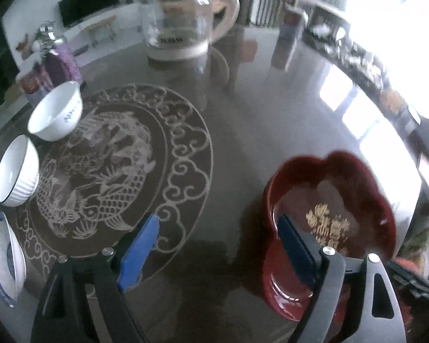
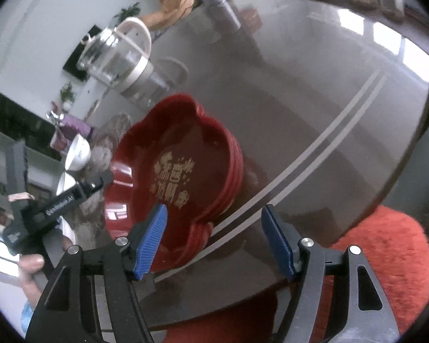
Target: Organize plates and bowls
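Observation:
A stack of red flower-shaped plates (image 1: pixel 357 188) with gold lettering sits on the dark glass table. My left gripper (image 1: pixel 217 253) is open. Its right pad hangs inside the stack's left rim, and its left pad is over the table outside the rim. My right gripper (image 2: pixel 214 241) is also open across the near rim of the red plates (image 2: pixel 186 148), touching nothing. One of the left gripper's fingers (image 2: pixel 100 181) shows at the stack's left rim. Two white bowls (image 1: pixel 55 111) (image 1: pixel 17 171) and a blue-patterned plate (image 1: pixel 5 257) stand at the left.
A glass kettle (image 1: pixel 183 20) stands at the far side of the table. A dragon motif (image 1: pixel 105 171) marks the turntable. A purple can (image 1: pixel 290 34) stands at the back right. A red cushion (image 2: pixel 386 257) lies beyond the table's near edge. A hand (image 2: pixel 31 263) holds the left gripper.

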{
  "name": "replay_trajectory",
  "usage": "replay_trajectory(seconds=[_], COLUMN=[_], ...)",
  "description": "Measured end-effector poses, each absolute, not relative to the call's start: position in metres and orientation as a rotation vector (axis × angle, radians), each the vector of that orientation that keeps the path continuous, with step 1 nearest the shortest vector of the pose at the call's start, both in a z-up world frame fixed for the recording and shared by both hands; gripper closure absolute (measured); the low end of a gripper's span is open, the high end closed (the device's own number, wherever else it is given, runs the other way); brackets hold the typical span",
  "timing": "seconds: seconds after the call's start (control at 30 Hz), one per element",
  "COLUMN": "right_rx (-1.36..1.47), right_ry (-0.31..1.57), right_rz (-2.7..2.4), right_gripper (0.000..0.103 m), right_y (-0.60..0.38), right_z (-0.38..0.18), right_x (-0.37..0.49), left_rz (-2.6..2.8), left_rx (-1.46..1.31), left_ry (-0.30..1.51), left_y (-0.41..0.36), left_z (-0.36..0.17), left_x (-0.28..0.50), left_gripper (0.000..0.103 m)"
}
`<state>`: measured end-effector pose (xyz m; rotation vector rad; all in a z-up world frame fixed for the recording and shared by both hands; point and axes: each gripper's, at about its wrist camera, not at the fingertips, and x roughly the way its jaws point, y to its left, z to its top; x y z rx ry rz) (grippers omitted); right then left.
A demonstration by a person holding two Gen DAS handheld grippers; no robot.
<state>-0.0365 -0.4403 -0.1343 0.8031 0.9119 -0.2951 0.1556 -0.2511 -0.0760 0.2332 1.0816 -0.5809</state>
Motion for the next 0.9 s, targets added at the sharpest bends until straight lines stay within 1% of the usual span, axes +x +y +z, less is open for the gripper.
replay_trajectory(seconds=[0.1,0.3,0.5,0.53,0.6,0.63,0.67,0.7,0.73,0.77,0.8,0.83,0.87,0.9], right_rx=[0.812,0.809,0.79,0.789,0.757,0.743,0.715,0.68,0.633,0.617,0.593,0.558,0.535,0.503], right_ry=[0.908,0.918,0.942,0.944,0.927,0.923,0.931,0.937,0.942,0.925,0.904,0.882,0.867,0.856], right_rz=[-0.306,-0.311,-0.316,-0.309,-0.299,-0.284,-0.269,-0.282,-0.296,-0.289,-0.288,-0.283,-0.27,-0.274], right_gripper=[0.031,0.031,0.031,0.03,0.03,0.033,0.039,0.051,0.052,0.053,0.056,0.058,0.063,0.063], right_y=[-0.44,-0.438,-0.439,-0.439,-0.435,-0.434,-0.43,-0.427,-0.424,-0.422,-0.421,-0.419,-0.418,-0.416], right_z=[-0.139,-0.144,-0.154,-0.156,-0.157,-0.156,-0.156,-0.155,-0.153,-0.151,-0.146,-0.138,-0.13,-0.123], right_x=[-0.036,-0.029,-0.018,-0.015,-0.01,-0.007,-0.004,-0.003,-0.002,-0.004,-0.006,-0.007,-0.006,-0.003], left_rz=[-0.643,-0.646,-0.645,-0.652,-0.672,-0.716,-0.74,-0.721,-0.706,-0.703,-0.702,-0.709,-0.716,-0.714], left_rx=[0.197,0.302,0.325,0.302,0.267,0.225,0.206,0.231,0.253,0.265,0.268,0.246,0.223,0.209], left_ry=[1.108,1.116,1.125,1.119,1.115,1.127,1.134,1.119,1.096,1.073,1.062,1.065,1.076,1.068], left_y=[-0.247,-0.267,-0.279,-0.278,-0.279,-0.279,-0.28,-0.284,-0.285,-0.286,-0.285,-0.283,-0.281,-0.281], left_z=[-0.077,-0.095,-0.113,-0.115,-0.116,-0.115,-0.114,-0.11,-0.107,-0.103,-0.1,-0.096,-0.093,-0.088], left_x=[0.158,0.152,0.141,0.14,0.137,0.136,0.135,0.131,0.128,0.124,0.122,0.123,0.123,0.125], left_gripper=[0.018,0.018,0.018,0.019,0.031,0.053,0.072,0.072,0.073,0.077,0.079,0.085,0.086,0.086])
